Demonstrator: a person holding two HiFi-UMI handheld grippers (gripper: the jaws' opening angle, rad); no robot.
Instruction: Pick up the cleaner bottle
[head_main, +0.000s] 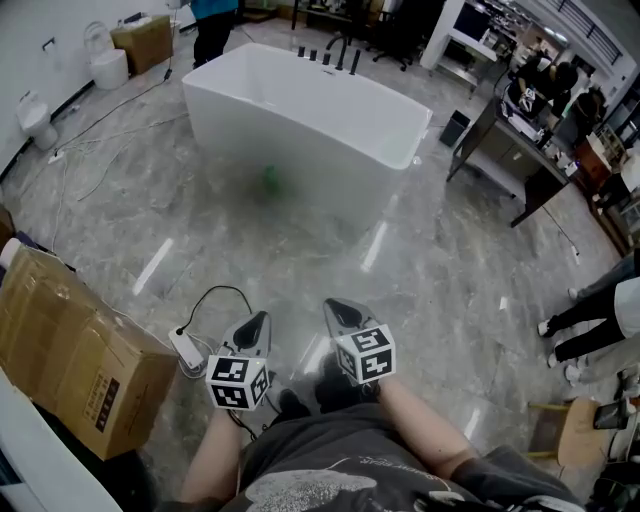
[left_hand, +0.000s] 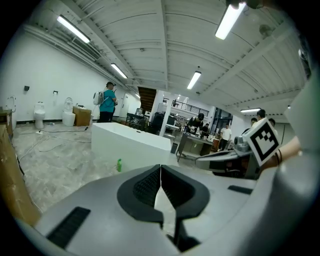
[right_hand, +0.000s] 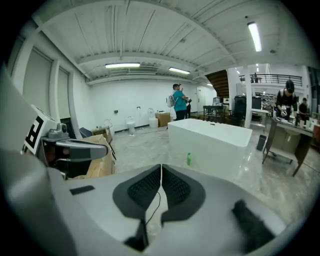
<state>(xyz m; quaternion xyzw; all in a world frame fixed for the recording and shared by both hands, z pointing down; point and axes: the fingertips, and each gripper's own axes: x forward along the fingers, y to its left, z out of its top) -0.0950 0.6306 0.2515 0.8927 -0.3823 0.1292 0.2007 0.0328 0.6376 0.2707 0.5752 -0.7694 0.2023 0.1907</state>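
Note:
A small green cleaner bottle stands on the marble floor against the near wall of a white bathtub. It also shows as a green speck, the bottle, in the left gripper view and as the bottle in the right gripper view. My left gripper and right gripper are held close to my body, side by side, well short of the bottle. Both pairs of jaws are shut with nothing between them: left gripper, right gripper.
A cardboard box sits at my left, with a white power strip and its black cable beside it. A desk with people stands at the right. Toilets and cables line the far left wall. A person stands behind the tub.

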